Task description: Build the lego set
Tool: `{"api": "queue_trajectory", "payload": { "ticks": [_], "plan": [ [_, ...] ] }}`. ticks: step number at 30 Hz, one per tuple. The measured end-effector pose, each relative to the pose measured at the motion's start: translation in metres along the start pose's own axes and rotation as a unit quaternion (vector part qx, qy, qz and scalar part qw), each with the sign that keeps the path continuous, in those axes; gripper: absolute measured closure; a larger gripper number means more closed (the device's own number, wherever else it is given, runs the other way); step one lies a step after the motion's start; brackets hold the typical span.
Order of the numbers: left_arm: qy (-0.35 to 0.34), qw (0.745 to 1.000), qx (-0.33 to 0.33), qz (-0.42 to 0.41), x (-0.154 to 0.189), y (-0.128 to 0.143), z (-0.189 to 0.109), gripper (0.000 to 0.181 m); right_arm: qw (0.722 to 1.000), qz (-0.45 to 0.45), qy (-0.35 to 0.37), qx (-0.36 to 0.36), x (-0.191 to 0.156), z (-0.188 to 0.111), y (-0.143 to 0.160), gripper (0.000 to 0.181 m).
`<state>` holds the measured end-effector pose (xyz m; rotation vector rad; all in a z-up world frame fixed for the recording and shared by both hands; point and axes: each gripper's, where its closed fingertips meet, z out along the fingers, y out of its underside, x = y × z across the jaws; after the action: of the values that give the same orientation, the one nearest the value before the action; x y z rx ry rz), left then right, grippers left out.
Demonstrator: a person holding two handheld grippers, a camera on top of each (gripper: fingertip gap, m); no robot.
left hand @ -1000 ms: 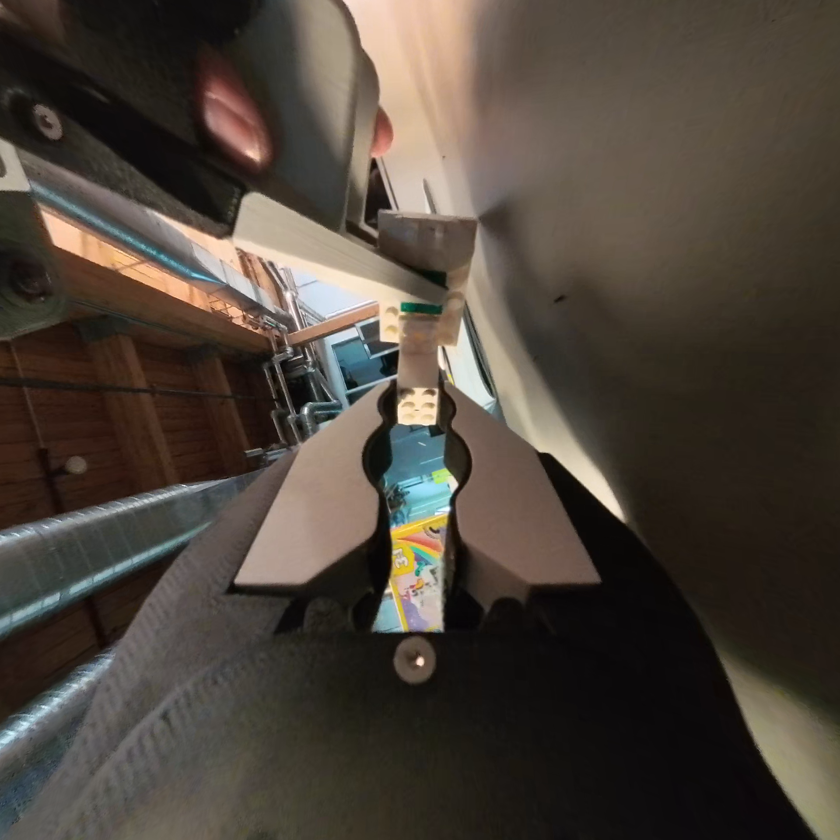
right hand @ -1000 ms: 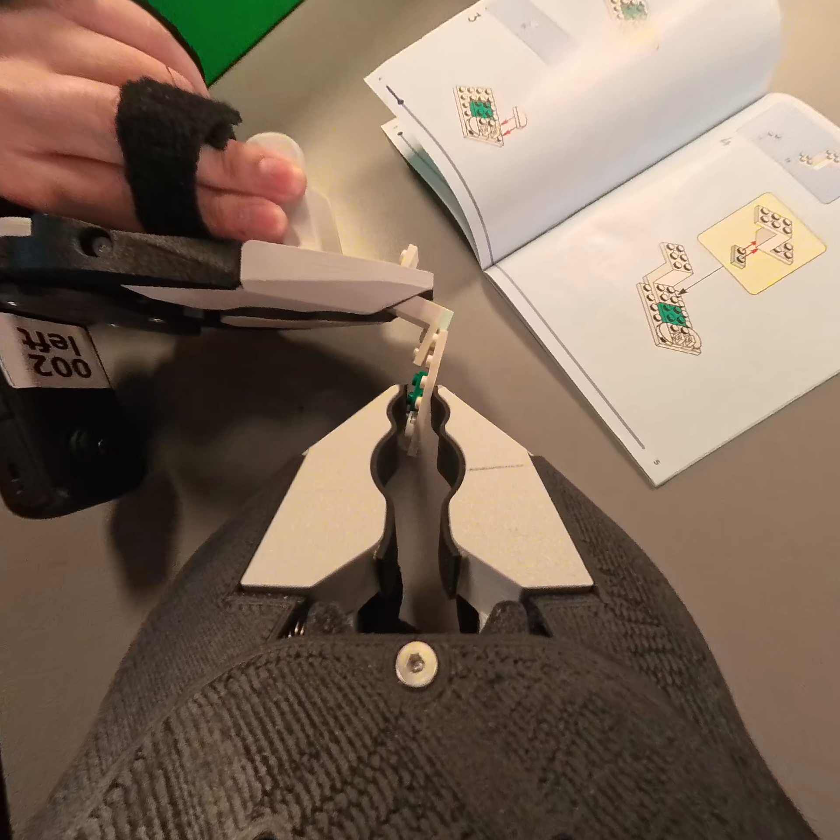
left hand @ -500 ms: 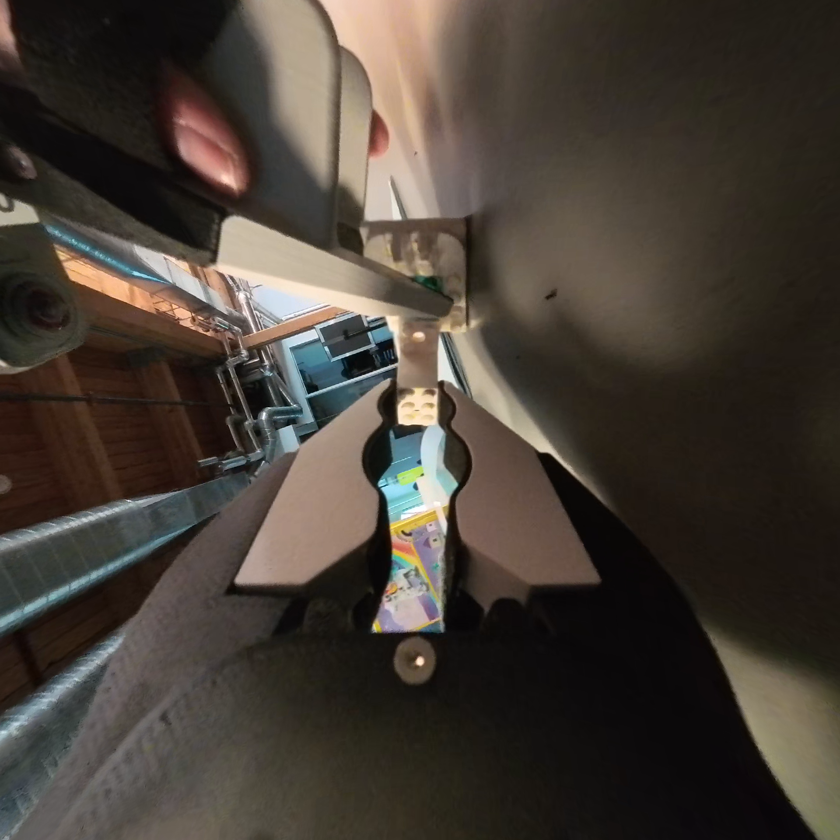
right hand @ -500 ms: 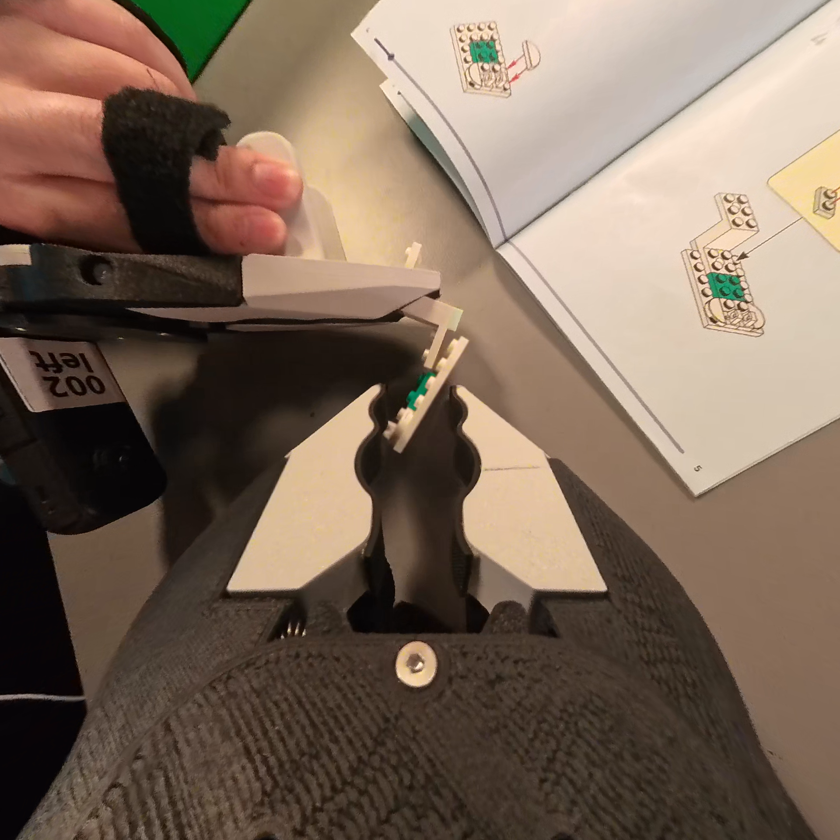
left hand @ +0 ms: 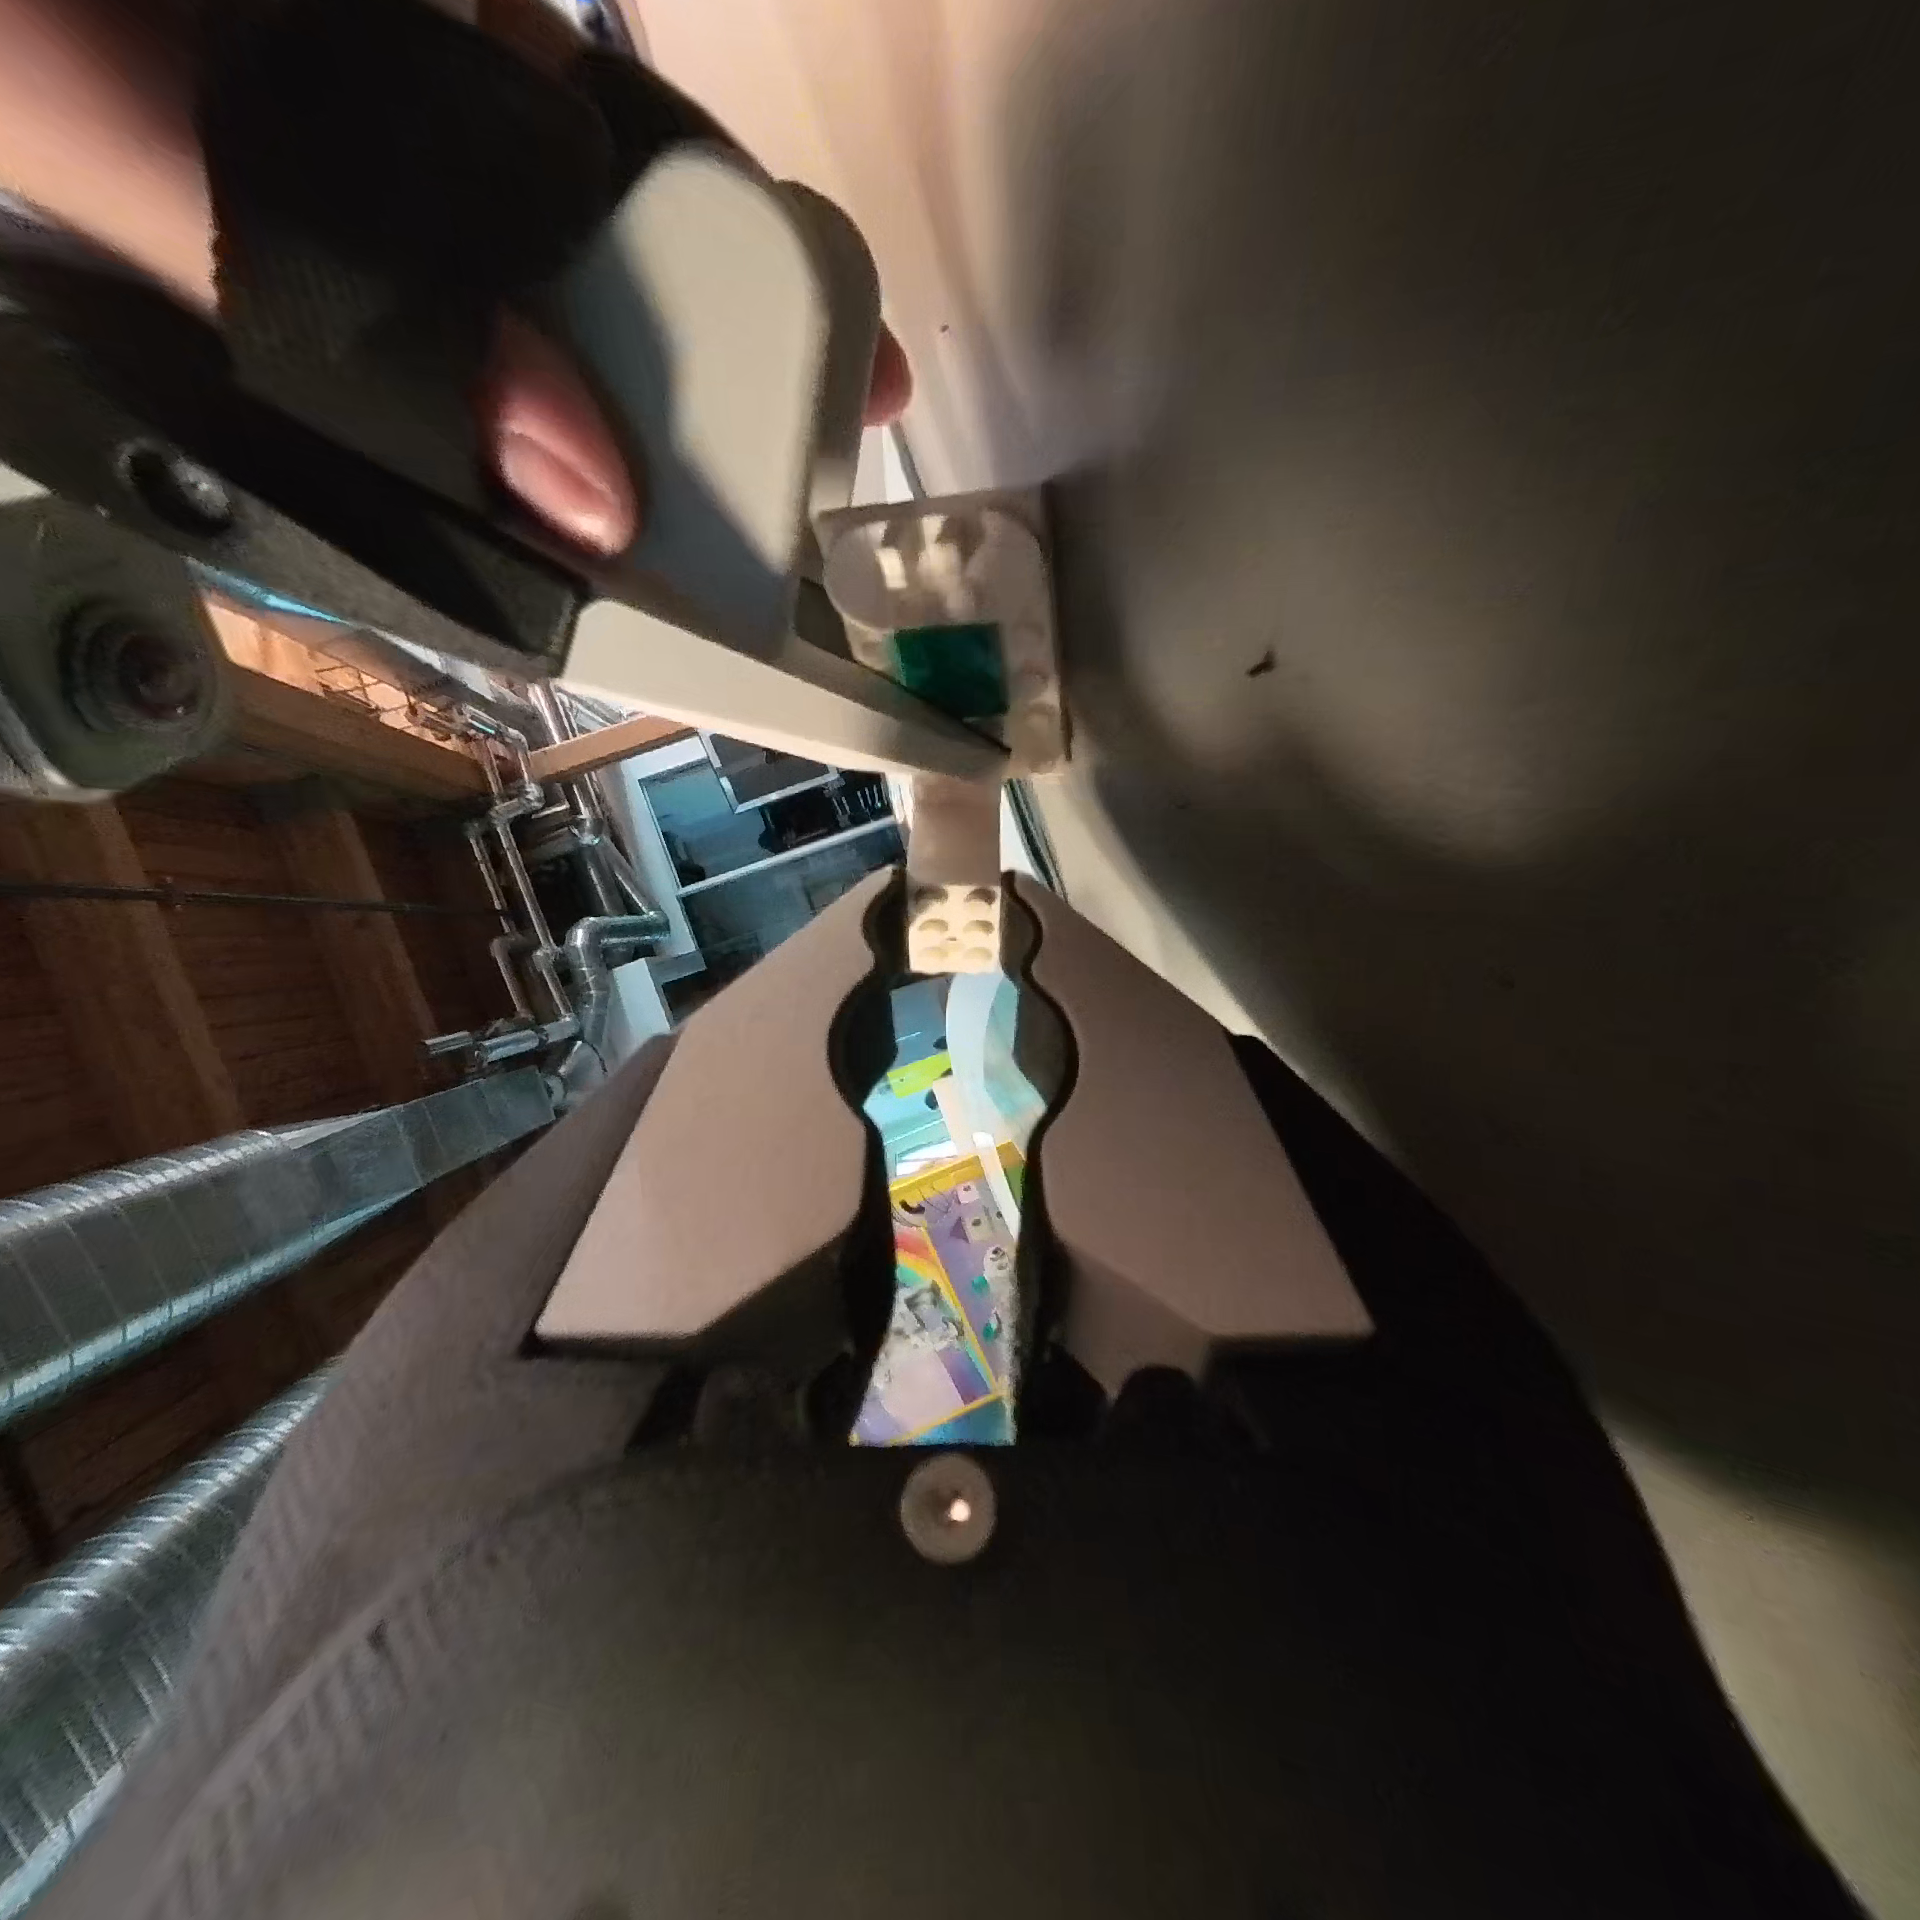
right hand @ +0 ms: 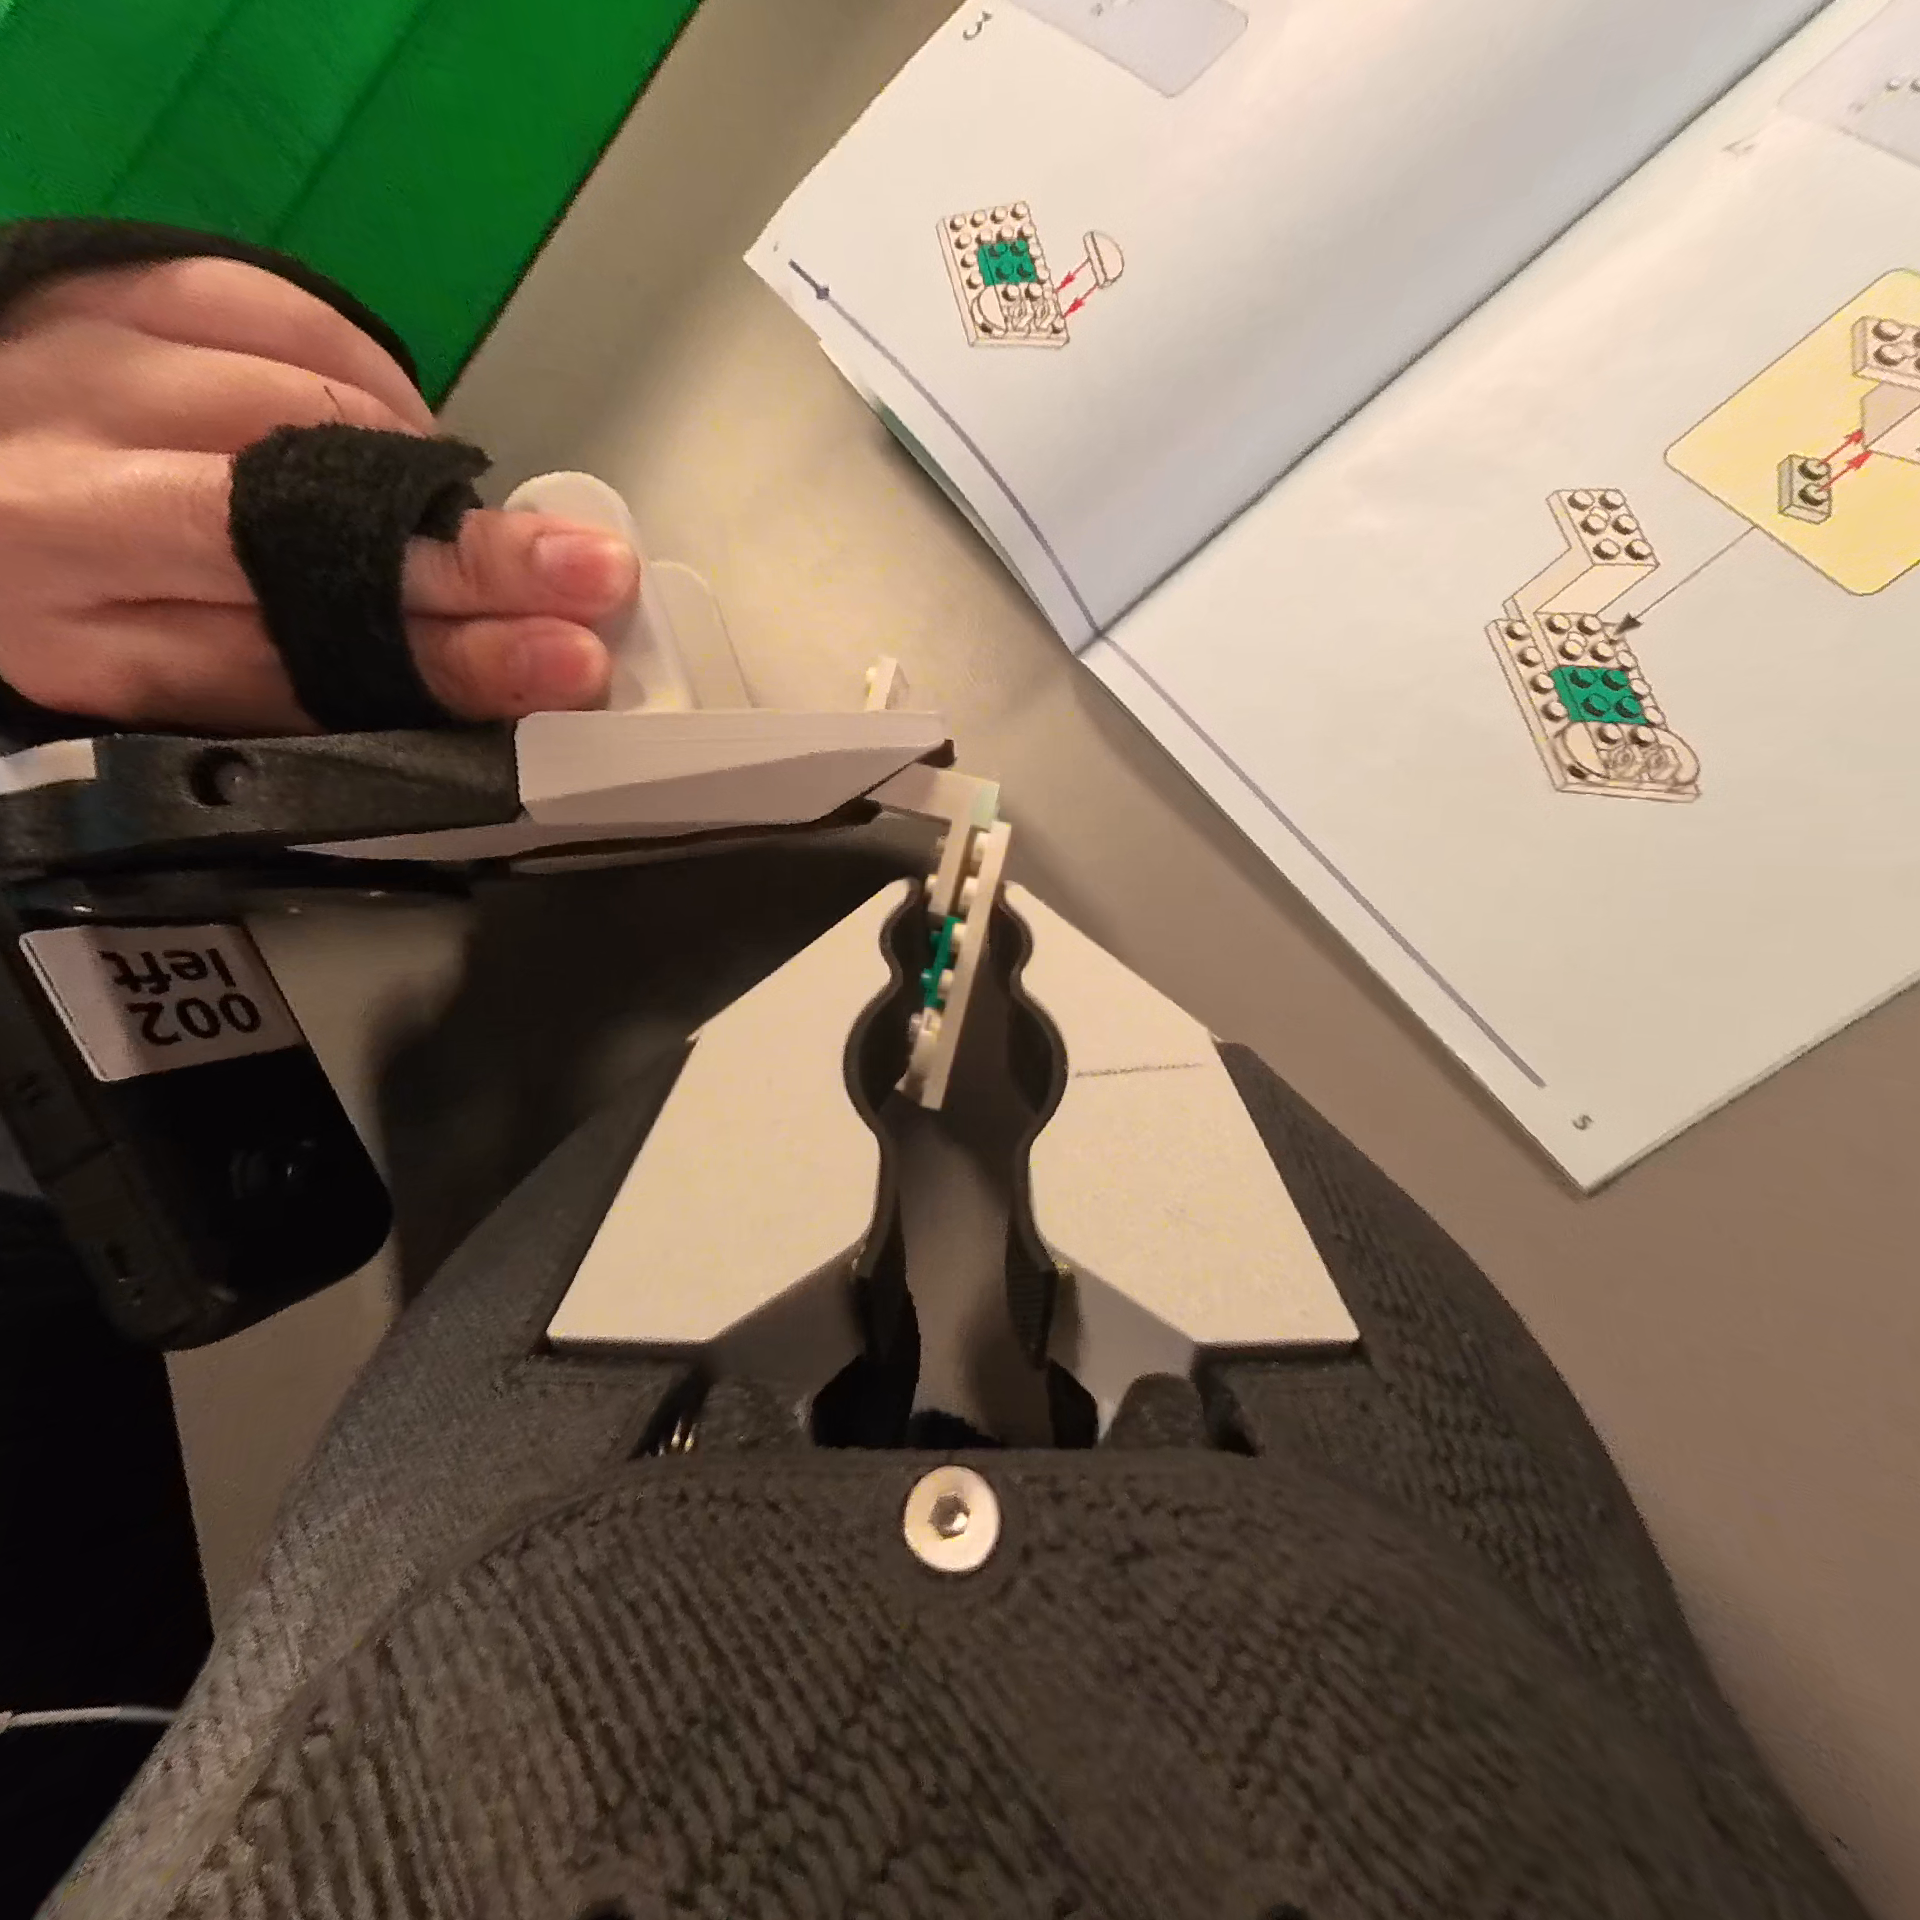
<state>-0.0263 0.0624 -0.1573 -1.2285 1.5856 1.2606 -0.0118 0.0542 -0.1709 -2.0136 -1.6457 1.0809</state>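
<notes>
My left gripper [left hand: 951,914] is shut on the upper step of a white stepped bracket [left hand: 954,836]. The bracket's lower end sits against a white plate with a green tile [left hand: 951,665]. In the right wrist view the left gripper [right hand: 914,774] comes in flat from the left, above the grey table. My right gripper [right hand: 958,902] has its fingertips closed on that plate [right hand: 961,977], which stands edge-on and tilted, reaching back between the fingers. In the left wrist view the right gripper [left hand: 977,743] enters from the upper left across the plate's face.
An open instruction booklet [right hand: 1351,499] lies on the grey table [right hand: 1714,1351] to the right. A green sheet [right hand: 312,135] lies at the far left. A person's hand [right hand: 260,540] holds the left gripper. A colourful box [left hand: 956,1299] shows between the left fingers. The tips of both grippers are at nearly the same place.
The right gripper loosened around the plate, then narrowed on it again. The plate now sits deeper between its fingers and more tilted. The left gripper kept hold of the bracket.
</notes>
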Motion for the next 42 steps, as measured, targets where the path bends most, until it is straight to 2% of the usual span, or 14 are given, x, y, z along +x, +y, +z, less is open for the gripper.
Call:
{"api": "queue_trajectory", "payload": {
  "ticks": [6,9,11,13,15,18,21,24,27,29,33,36,39,42],
  "plan": [
    [-0.035,0.999,-0.007,-0.037,-0.009,0.001,-0.004,0.165,0.997,-0.060,0.025,0.045,0.001,-0.006,-0.008,0.173],
    [-0.052,0.989,0.001,-0.136,-0.026,0.005,-0.010,0.162,0.988,-0.110,0.039,0.099,-0.001,-0.018,-0.021,0.173],
    [-0.046,0.970,0.019,-0.237,-0.036,0.010,-0.014,0.160,0.979,-0.142,0.055,0.134,-0.001,-0.028,-0.029,0.173],
    [-0.014,0.939,0.047,-0.340,-0.040,0.014,-0.017,0.153,0.972,-0.151,0.050,0.172,-0.004,-0.037,-0.036,0.173],
    [0.021,0.895,0.086,-0.438,-0.042,0.016,-0.019,0.141,0.966,-0.142,0.018,0.215,-0.011,-0.048,-0.044,0.173],
    [0.089,0.795,0.179,-0.572,-0.052,0.004,-0.027,0.124,0.958,-0.123,-0.035,0.258,-0.021,-0.061,-0.051,0.174],
    [0.129,0.703,0.265,-0.648,-0.066,-0.006,-0.039,0.125,0.949,-0.120,-0.085,0.279,-0.034,-0.068,-0.053,0.174],
    [0.136,0.658,0.305,-0.675,-0.075,-0.008,-0.047,0.129,0.940,-0.150,-0.105,0.286,-0.048,-0.072,-0.054,0.174],
    [0.134,0.633,0.359,-0.673,-0.088,-0.014,-0.061,0.130,0.924,-0.232,-0.096,0.288,-0.065,-0.072,-0.050,0.174],
    [0.121,0.645,0.386,-0.648,-0.093,-0.017,-0.071,0.130,0.908,-0.296,-0.073,0.287,-0.073,-0.072,-0.046,0.174],
    [0.065,0.744,0.367,-0.554,-0.091,-0.022,-0.080,0.137,0.864,-0.423,0.022,0.271,-0.079,-0.074,-0.041,0.174],
    [0.020,0.799,0.342,-0.494,-0.089,-0.028,-0.081,0.153,0.842,-0.467,0.074,0.261,-0.077,-0.078,-0.039,0.174],
    [-0.028,0.840,0.311,-0.443,-0.089,-0.030,-0.079,0.160,0.827,-0.488,0.105,0.258,-0.073,-0.080,-0.038,0.174],
    [-0.055,0.859,0.300,-0.413,-0.089,-0.032,-0.079,0.162,0.813,-0.506,0.125,0.258,-0.073,-0.082,-0.036,0.174]
  ]
}}
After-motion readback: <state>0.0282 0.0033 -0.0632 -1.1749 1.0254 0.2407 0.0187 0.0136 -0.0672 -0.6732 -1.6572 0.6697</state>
